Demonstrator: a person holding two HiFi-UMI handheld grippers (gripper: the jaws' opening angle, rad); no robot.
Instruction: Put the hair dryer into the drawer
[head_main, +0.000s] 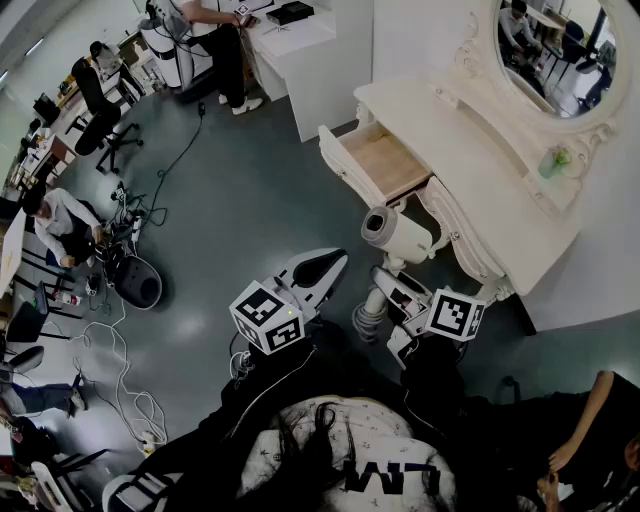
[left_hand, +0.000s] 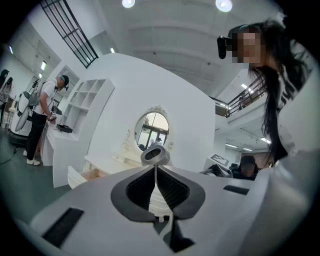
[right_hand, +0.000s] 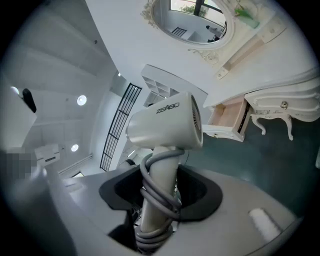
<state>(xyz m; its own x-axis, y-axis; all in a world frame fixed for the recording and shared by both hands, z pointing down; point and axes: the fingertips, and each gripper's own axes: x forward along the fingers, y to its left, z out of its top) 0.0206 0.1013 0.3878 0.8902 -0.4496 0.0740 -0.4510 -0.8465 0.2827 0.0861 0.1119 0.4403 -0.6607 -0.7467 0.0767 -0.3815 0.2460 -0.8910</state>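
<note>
Right gripper (right_hand: 157, 197) jaws pinch the hair dryer (right_hand: 165, 125) handle at frame centre; left gripper (left_hand: 156, 180) jaws press together; drawer (head_main: 390, 165) stands open above

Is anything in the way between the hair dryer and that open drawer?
Nothing; the head view shows only bare floor between hair dryer and drawer.

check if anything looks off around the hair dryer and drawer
Nothing odd at the task: the right gripper holds the hair dryer with its cord wound round the handle, and the drawer stands open. Only loose cables sprawl over the floor at left.
</note>
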